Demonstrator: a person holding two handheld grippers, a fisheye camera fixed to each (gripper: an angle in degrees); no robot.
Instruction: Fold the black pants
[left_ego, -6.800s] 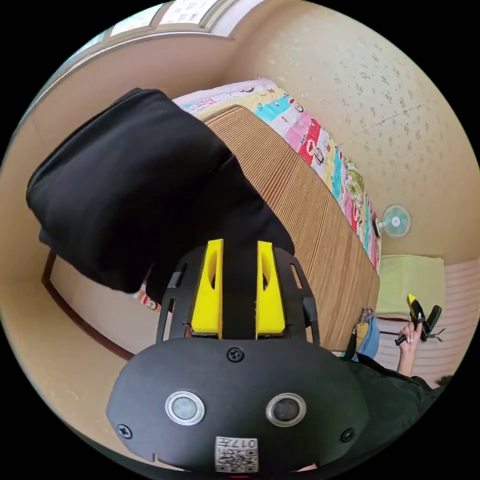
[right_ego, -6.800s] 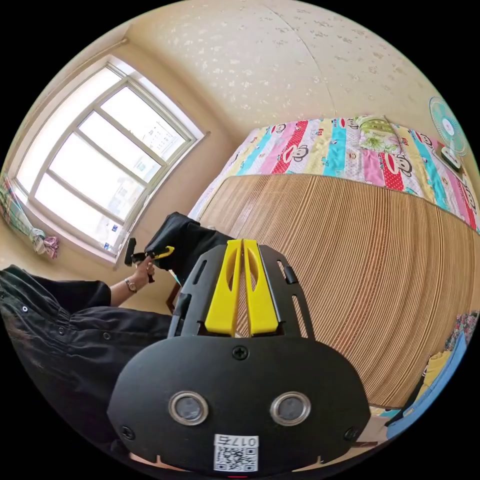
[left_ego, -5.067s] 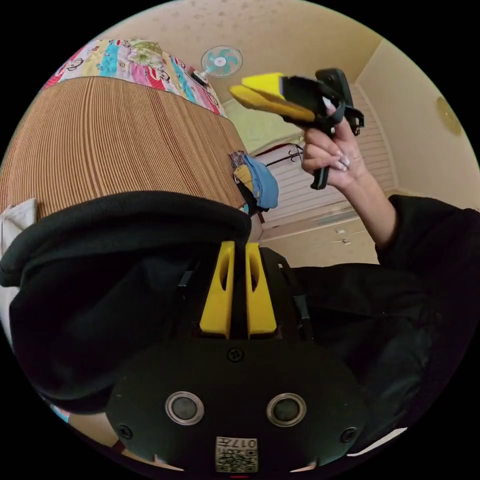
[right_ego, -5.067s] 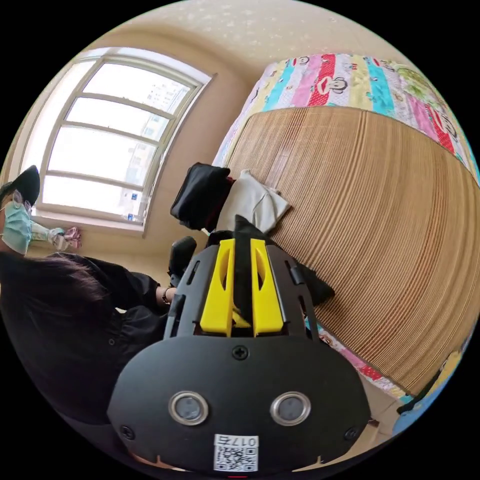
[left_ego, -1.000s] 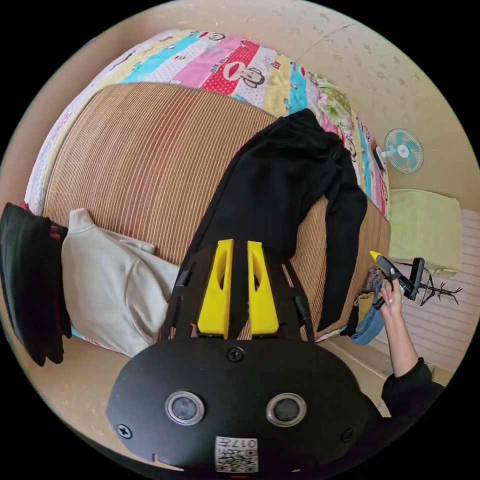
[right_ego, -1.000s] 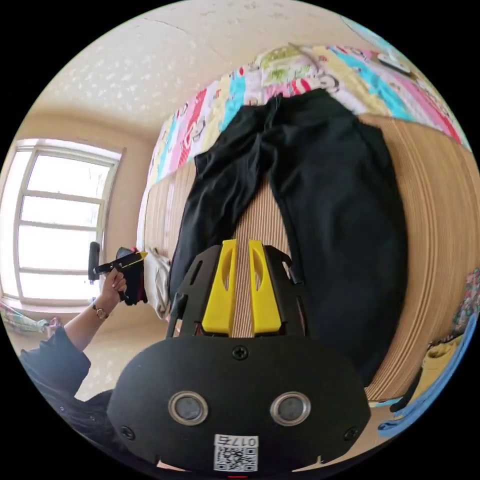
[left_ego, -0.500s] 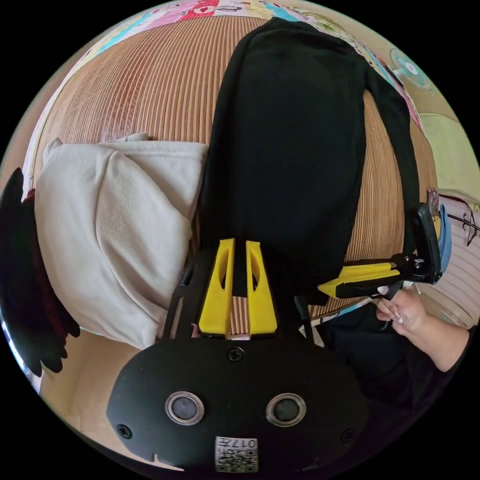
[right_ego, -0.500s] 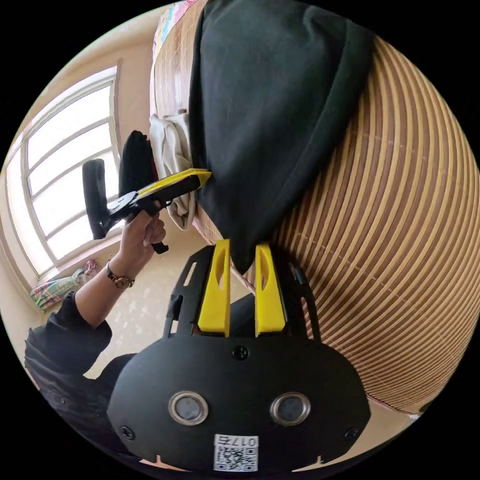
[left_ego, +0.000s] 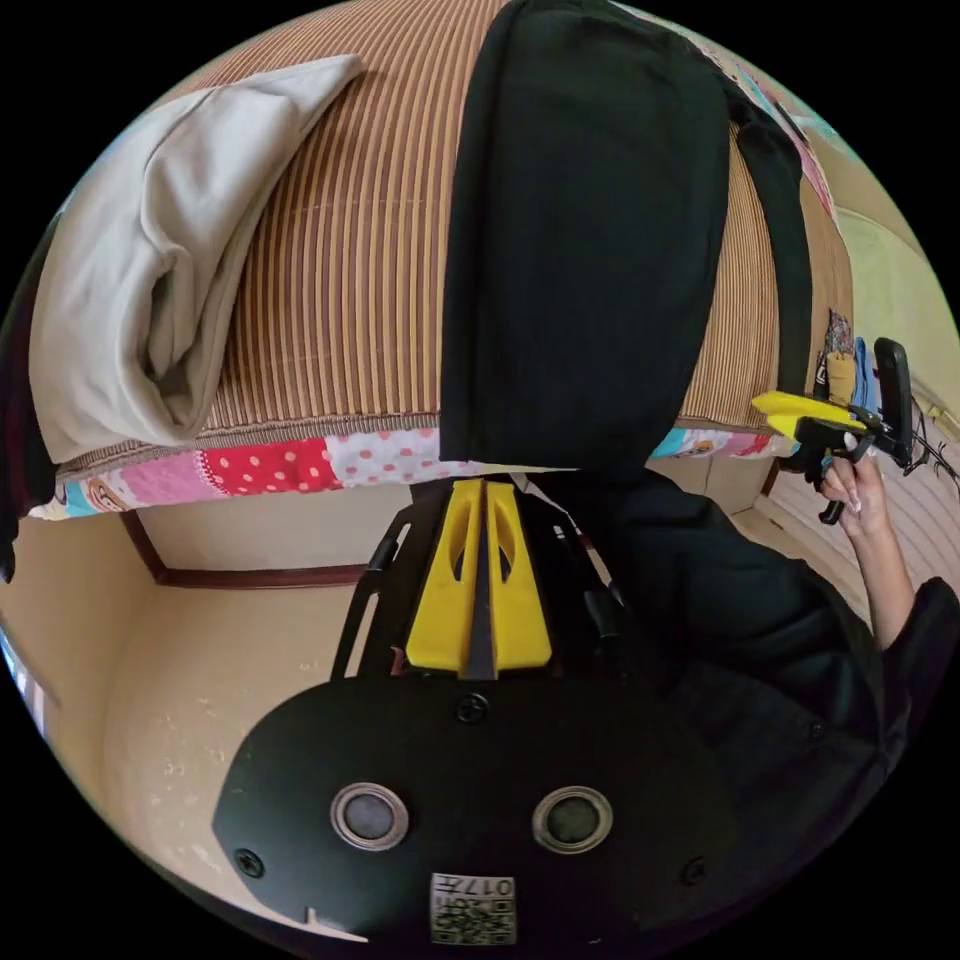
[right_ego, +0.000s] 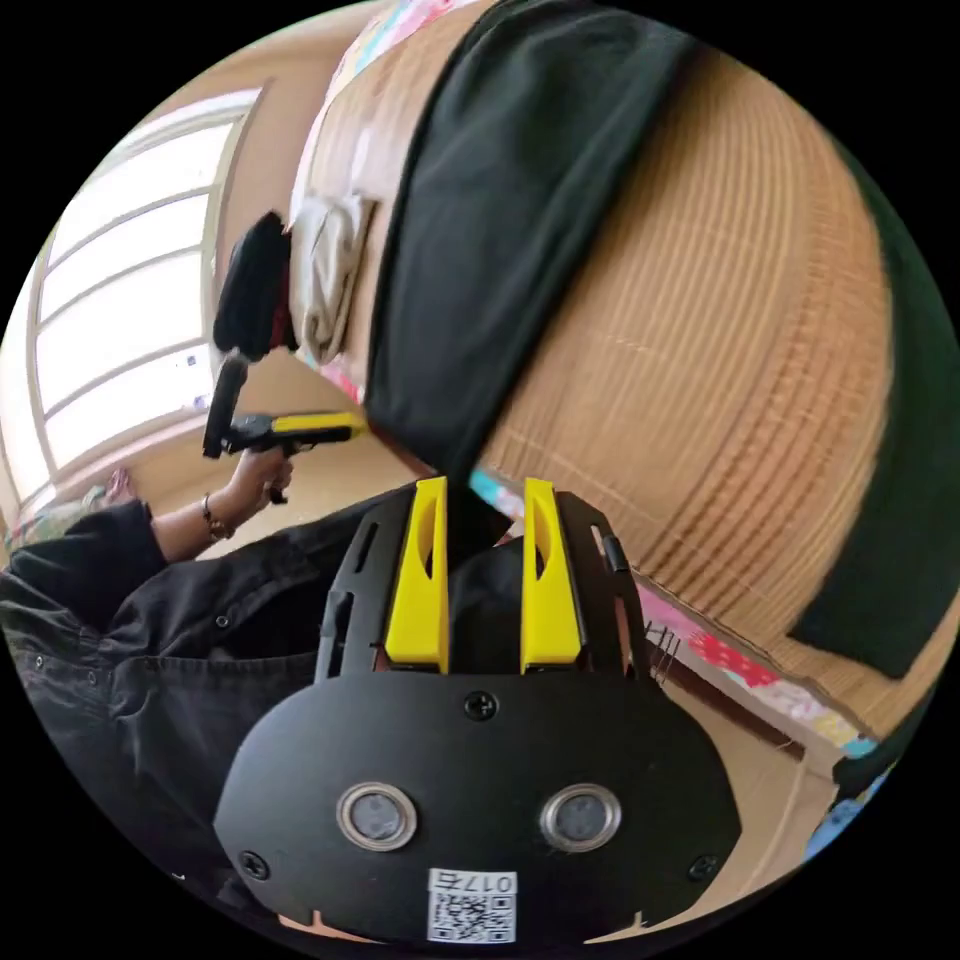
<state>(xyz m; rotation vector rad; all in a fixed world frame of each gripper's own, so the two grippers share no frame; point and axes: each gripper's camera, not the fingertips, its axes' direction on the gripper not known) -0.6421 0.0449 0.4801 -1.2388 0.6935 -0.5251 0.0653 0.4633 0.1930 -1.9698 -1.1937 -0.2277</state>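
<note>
The black pants (left_ego: 590, 230) lie spread on the striped mat (left_ego: 340, 250), legs running toward the bed's edge; one cuff hangs slightly over it. My left gripper (left_ego: 478, 487) sits just below that cuff, off the bed, jaws shut with nothing between them. In the right gripper view the left gripper (right_ego: 352, 430) points at the outer corner of the same leg (right_ego: 480, 220). My right gripper (right_ego: 485, 485) stands open and empty, with that leg's corner lined up beyond its tips. In the left gripper view the right gripper (left_ego: 760, 402) hovers by the other leg's end.
A beige garment (left_ego: 130, 250) lies bunched on the mat beside the pants, with a dark folded pile (right_ego: 250, 285) past it. A patchwork sheet (left_ego: 300, 465) edges the bed. The person's black sleeve and body (left_ego: 760, 640) are close below. A window (right_ego: 110, 330) is beyond.
The bundled pants were laid out flat on the mat. Since half a second ago the left gripper has come off the cuff and shut, and the right has drawn away, opening wider.
</note>
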